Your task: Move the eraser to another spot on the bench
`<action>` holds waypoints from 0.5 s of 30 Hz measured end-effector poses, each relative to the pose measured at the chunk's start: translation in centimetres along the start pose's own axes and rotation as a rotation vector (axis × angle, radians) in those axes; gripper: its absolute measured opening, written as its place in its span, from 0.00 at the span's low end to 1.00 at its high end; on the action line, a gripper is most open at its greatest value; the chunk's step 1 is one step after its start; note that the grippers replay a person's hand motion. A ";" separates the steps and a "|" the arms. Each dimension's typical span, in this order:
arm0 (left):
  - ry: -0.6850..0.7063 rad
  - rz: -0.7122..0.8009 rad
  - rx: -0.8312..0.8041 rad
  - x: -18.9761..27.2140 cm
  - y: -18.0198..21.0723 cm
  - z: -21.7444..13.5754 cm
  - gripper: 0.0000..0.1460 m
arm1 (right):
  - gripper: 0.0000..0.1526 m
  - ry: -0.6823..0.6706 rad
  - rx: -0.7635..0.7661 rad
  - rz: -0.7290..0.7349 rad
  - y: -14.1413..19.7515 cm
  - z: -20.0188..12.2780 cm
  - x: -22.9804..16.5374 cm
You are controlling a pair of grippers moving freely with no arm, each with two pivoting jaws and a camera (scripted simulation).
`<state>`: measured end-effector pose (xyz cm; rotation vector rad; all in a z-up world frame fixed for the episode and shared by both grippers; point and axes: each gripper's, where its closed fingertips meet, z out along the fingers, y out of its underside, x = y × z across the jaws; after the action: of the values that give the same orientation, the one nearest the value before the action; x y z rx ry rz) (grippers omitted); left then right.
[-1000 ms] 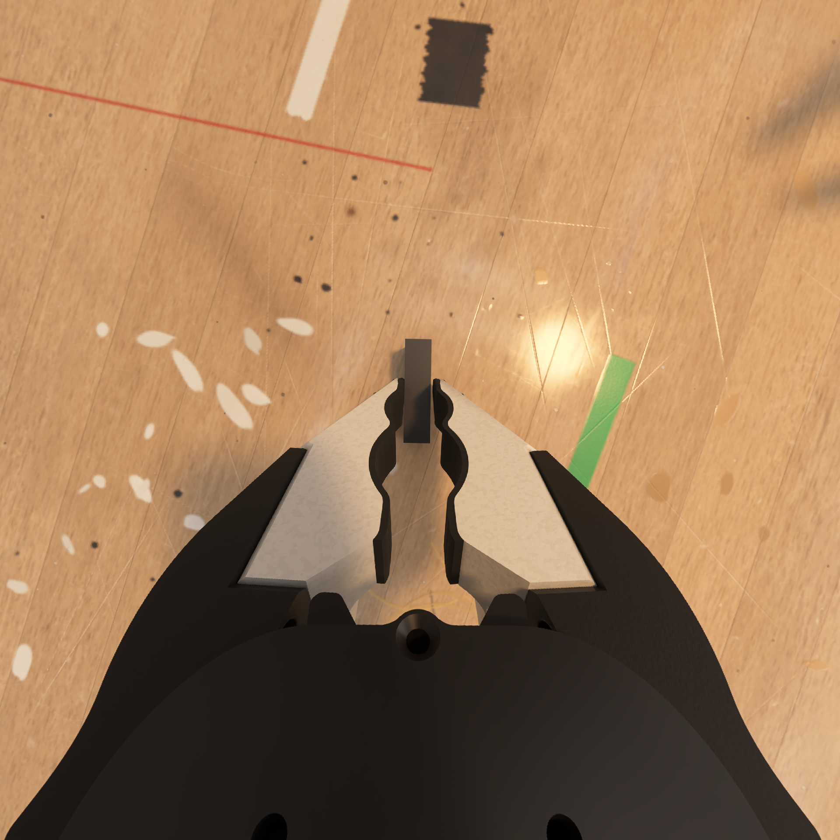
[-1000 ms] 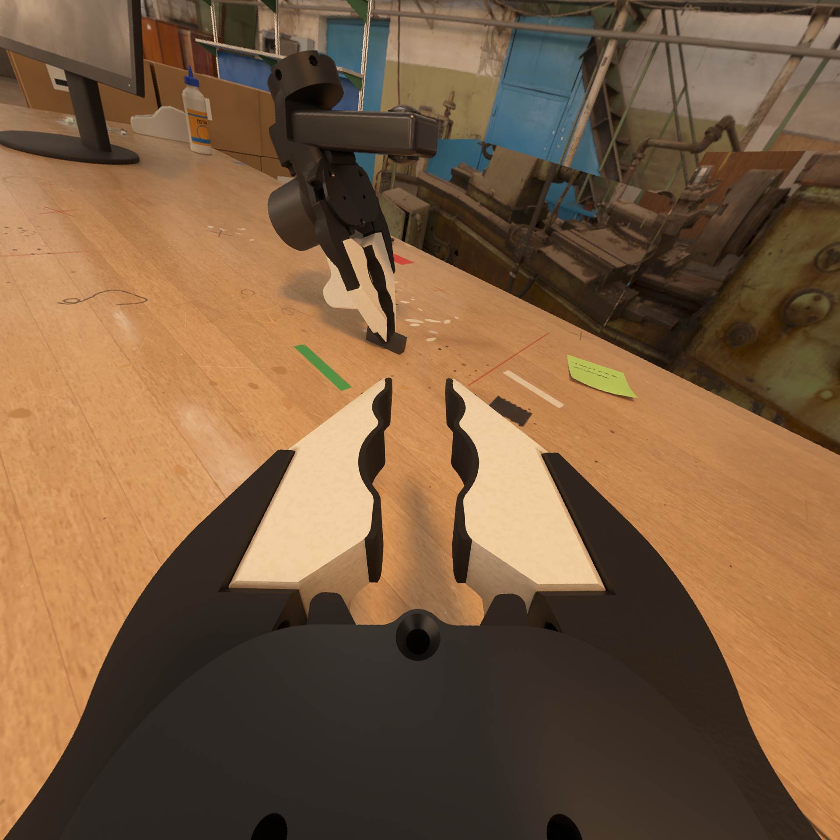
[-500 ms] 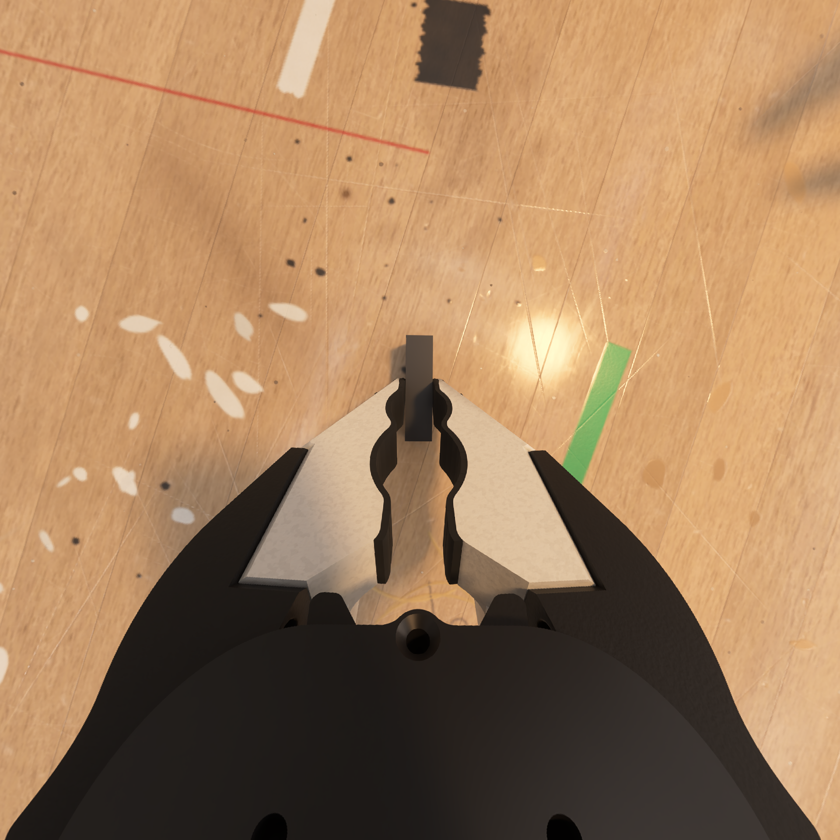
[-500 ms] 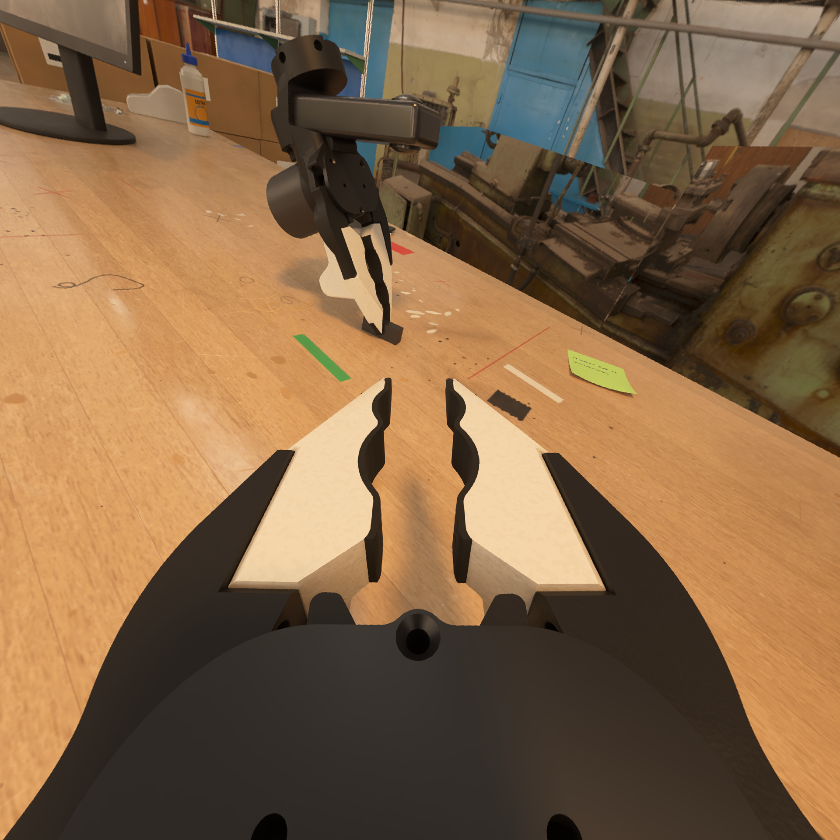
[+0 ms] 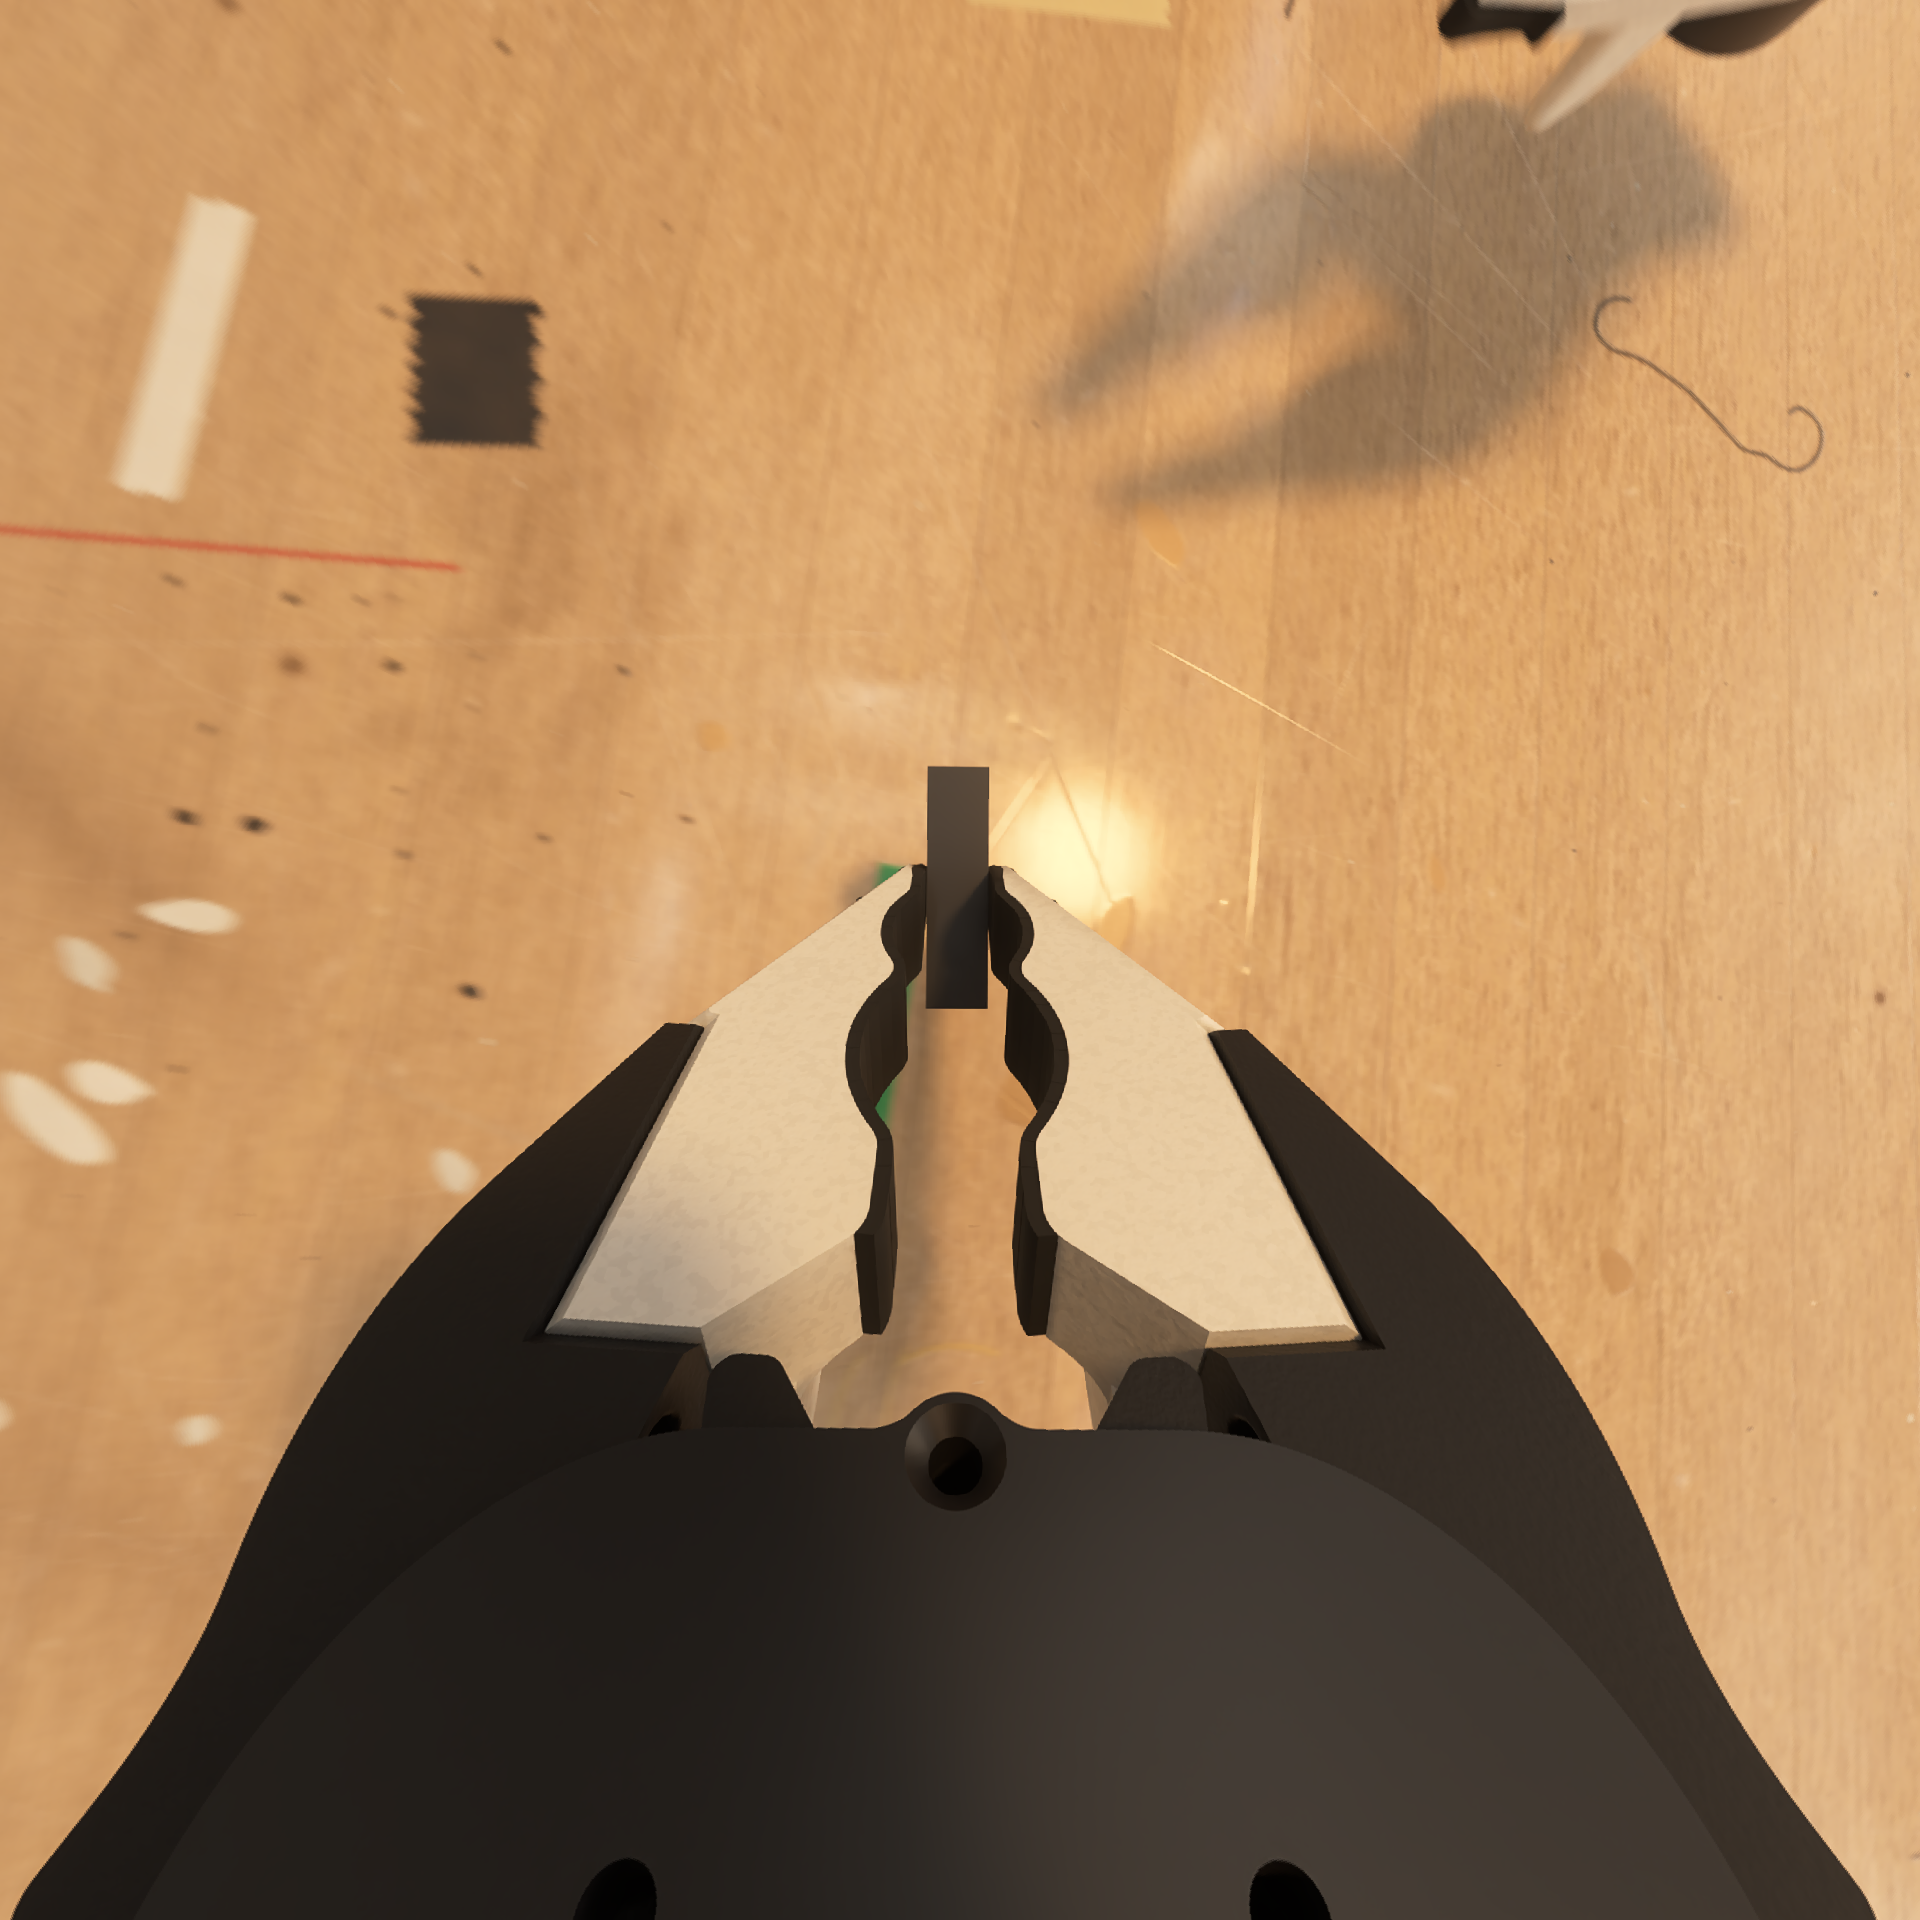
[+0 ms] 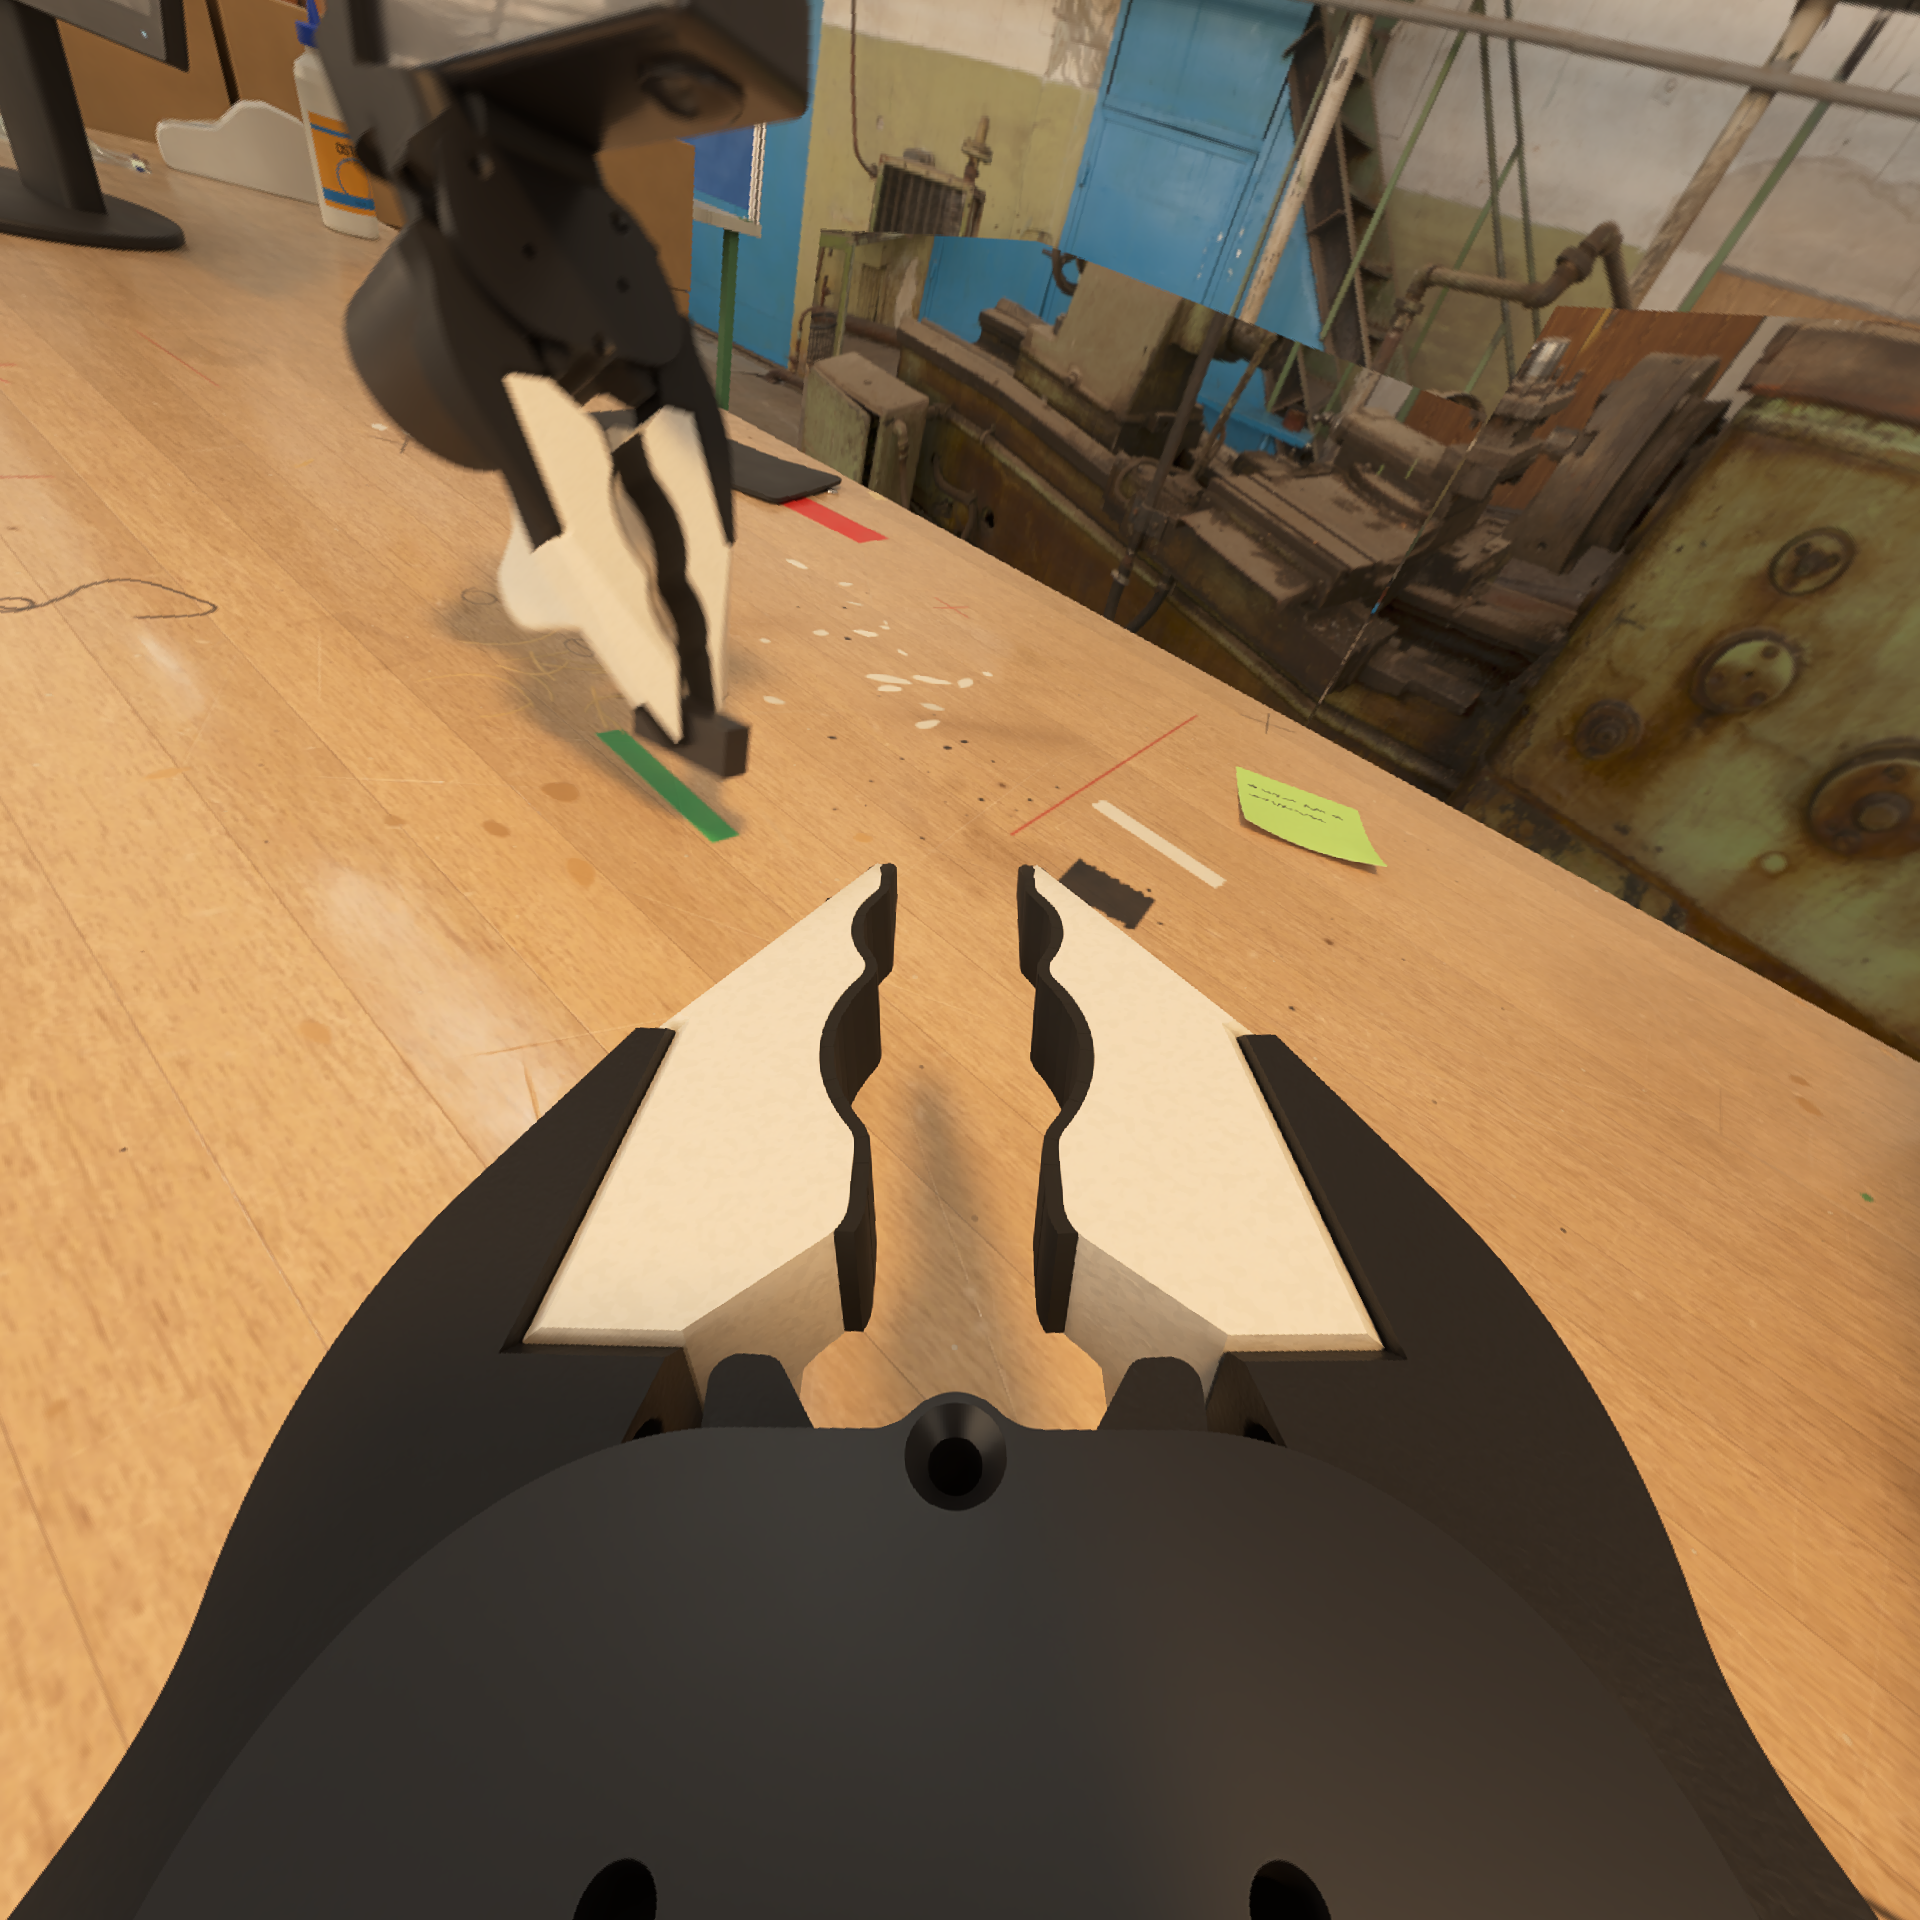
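Note:
The eraser (image 5: 957, 831) is a small dark grey block. My left gripper (image 5: 956, 883) is shut on it, with the block sticking out past the fingertips, above the wooden bench (image 5: 1455, 935). In the right wrist view the left gripper (image 6: 691, 717) holds the eraser (image 6: 717, 746) just over the near end of a green tape strip (image 6: 670, 787). My right gripper (image 6: 956, 883) is open and empty, low over the bench (image 6: 312, 987) and nearer than the left one.
A black tape patch (image 6: 1110, 894), a white strip (image 6: 1158, 844), a thin red line (image 6: 1101, 774) and a green sticky note (image 6: 1304, 816) lie to the right. White paint flecks (image 6: 914, 686), a monitor stand (image 6: 62, 187) and a glue bottle (image 6: 332, 156) are farther back. The bench edge runs along the right.
The left gripper has carried the eraser away from the white flecks, over the green strip and nearer the right gripper. The right gripper stays open and has barely moved.

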<state>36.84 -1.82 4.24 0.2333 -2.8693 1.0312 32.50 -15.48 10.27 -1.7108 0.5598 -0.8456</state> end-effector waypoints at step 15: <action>-0.026 -0.061 -0.019 4.3 4.1 1.5 0.20 | 0.15 -0.007 -0.009 -0.023 0.0 0.2 -0.7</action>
<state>31.87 -0.12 1.05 0.3334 -2.8736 0.9967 32.23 -14.84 10.09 -1.7308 0.5409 -0.8540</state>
